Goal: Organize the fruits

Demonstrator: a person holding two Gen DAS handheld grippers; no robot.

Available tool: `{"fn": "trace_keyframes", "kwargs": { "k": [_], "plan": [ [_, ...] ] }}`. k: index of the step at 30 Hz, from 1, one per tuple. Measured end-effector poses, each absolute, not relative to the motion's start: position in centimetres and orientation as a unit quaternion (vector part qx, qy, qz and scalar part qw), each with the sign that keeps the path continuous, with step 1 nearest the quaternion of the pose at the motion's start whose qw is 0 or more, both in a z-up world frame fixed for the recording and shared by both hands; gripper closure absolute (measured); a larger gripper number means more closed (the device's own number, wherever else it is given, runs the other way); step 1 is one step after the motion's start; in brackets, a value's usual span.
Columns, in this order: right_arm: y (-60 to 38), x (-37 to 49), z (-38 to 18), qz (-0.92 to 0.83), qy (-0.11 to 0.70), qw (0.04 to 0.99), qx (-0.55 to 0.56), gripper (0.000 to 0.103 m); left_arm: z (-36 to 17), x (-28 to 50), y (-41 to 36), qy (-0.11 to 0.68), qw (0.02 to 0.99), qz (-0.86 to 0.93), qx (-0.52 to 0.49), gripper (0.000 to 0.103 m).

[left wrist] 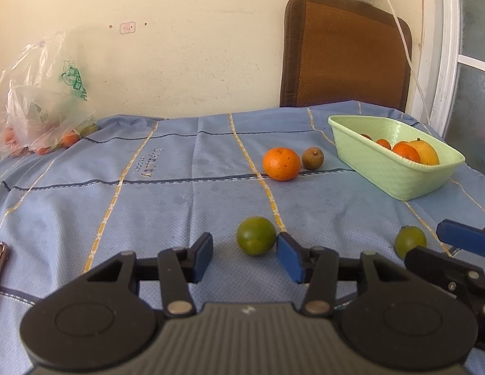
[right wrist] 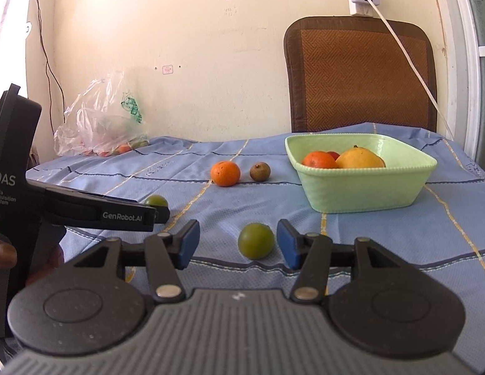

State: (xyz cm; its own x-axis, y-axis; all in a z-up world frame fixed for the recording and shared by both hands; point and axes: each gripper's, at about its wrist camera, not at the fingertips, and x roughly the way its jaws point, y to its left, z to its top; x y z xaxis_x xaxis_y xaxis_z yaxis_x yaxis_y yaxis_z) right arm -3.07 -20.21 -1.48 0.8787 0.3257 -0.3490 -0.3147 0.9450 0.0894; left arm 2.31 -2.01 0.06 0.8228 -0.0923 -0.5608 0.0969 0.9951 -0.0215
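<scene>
Each gripper has a green fruit of its own right in front of it, and that pairing is what the next move turns on.

The left gripper (left wrist: pixel 245 257) stands open with nothing held. Its green lime (left wrist: pixel 256 236) sits on the blue cloth (left wrist: pixel 180 187) just past the fingertips, a little toward the gripper's right finger (left wrist: pixel 289 257), apparently touching that blue pad or just shy of it, while the left finger stands apart from it.

The right gripper (right wrist: pixel 237 243) is open too and empty. The second green lime (right wrist: pixel 256 241) lies just ahead between its 2 pads, nearer the right one, with no pad pressing on it.

Both limes are round, so no axis matters; a short push forward and a squeeze would likely take either.

The green basket (right wrist: pixel 361 193) sits ahead and to the right of both grippers, nearer the right one, already holding several orange and yellow fruits. An orange (left wrist: pixel 281 164) and a small brown fruit (left wrist: pixel 312 157) wait farther ahead, between the limes and the basket. The table under the cloth is not visible.
</scene>
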Motion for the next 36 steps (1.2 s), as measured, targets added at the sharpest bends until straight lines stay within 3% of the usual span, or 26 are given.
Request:
{"fn": "trace_keyframes", "kwargs": {
  "k": [12,14,25,27,30,32,36],
  "plan": [
    [-20.9,-3.3,-1.2,0.151,0.165,0.974,0.039,0.045,0.4,1.6,-1.8,0.264,0.963,-0.050,0.000,0.057],
    [-21.4,-3.5,-0.9,0.136,0.152,0.977,0.056,0.045,0.7,1.4,-1.4,0.252,0.966,-0.052,-0.010,0.052],
    [-21.8,-4.7,1.7,-0.025,-0.029,0.998,0.050,0.045,1.3,1.0,-0.9,0.203,0.979,0.027,0.006,0.049],
    [-21.6,-4.9,1.1,-0.038,-0.039,0.998,0.041,0.045,1.5,0.6,-0.9,0.190,0.981,0.036,0.008,0.045],
    [-21.2,-5.3,0.0,-0.037,-0.035,0.999,0.017,0.044,1.6,0.0,-1.4,0.169,0.984,0.050,0.021,0.031],
    [-20.9,-5.3,-0.2,-0.026,-0.023,0.999,0.009,0.037,1.7,-0.6,-1.9,0.151,0.986,0.061,0.036,0.002],
    [-20.3,-5.9,0.0,-0.023,-0.044,0.999,-0.006,0.027,1.9,-2.6,-3.4,0.086,0.990,0.082,0.071,0.000]
  ]
}}
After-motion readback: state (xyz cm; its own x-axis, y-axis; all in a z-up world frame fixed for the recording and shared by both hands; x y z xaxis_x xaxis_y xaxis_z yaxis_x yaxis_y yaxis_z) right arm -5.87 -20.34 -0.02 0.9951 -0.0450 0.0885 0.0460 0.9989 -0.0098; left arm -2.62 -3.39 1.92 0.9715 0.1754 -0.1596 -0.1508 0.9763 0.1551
